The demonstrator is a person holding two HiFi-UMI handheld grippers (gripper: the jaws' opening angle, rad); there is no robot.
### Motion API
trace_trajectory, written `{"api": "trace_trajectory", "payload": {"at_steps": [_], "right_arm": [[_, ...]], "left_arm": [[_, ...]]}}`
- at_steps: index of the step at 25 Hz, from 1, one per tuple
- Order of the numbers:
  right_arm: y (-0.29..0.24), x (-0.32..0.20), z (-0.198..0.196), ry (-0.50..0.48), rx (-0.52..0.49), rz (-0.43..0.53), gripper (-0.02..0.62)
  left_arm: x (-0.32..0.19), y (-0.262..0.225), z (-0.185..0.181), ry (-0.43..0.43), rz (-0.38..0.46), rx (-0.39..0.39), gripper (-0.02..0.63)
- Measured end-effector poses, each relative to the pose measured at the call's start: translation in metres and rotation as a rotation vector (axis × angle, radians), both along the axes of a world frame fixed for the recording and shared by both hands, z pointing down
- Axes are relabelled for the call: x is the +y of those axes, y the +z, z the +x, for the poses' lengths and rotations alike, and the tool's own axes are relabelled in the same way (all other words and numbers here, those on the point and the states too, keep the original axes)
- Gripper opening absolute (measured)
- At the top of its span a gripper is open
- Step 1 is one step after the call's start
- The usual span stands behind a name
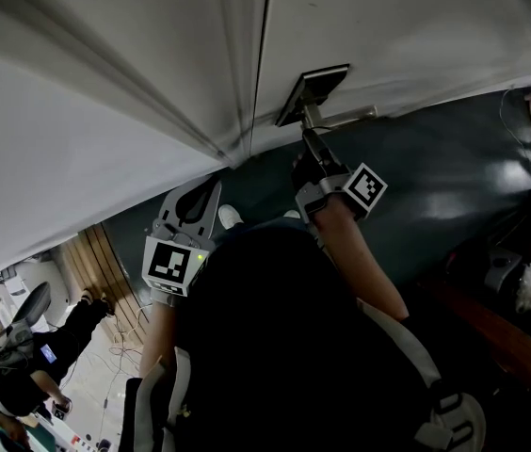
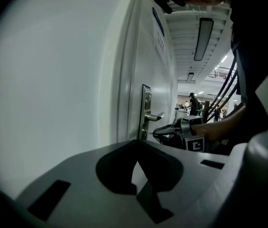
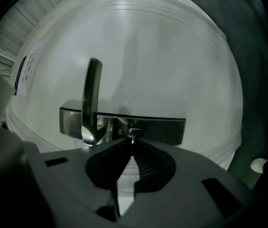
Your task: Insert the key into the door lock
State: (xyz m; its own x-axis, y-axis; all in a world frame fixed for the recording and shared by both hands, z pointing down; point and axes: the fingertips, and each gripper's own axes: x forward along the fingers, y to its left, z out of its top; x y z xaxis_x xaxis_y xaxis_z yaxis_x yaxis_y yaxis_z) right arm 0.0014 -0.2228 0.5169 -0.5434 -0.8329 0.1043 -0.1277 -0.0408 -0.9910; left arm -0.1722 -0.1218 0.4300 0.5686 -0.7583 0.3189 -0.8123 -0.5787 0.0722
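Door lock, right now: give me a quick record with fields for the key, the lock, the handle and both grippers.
key: pinched by the right gripper, tip at the keyhole; depth unclear
lock plate: metal, on the white door
handle: lever beside the keyhole, untouched
left gripper: shut, empty, held back from the door

Showing as a small, thin silvery key (image 3: 132,136), being pinched between the closed tips of the right gripper (image 3: 130,143) and pointing straight ahead, its end touching the round keyhole. Standing directly in front of those tips as a long, dark metal door lock (image 3: 165,131) plate, carrying its lever handle (image 3: 92,96) just to their left.
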Motion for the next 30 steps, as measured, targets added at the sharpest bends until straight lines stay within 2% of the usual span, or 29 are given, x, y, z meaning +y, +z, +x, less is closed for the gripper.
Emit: {"api": "trace_trajectory", "payload": {"at_steps": [14, 26, 30], "right_arm": [[0.001, -0.014, -0.006, -0.035, 0.018, 0.004, 0.032], [-0.003, 0.011, 0.006, -0.089, 0.087, 0.005, 0.032], [-0.009, 0.022, 0.025, -0.084, 0.163, 0.03, 0.032]], "left_arm": [[-0.002, 0.001, 0.009, -0.015, -0.004, 0.002, 0.008], [-0.006, -0.002, 0.038, 0.041, -0.003, 0.03, 0.008], [-0.008, -0.002, 0.055, 0.082, -0.001, 0.04, 0.008]]}}
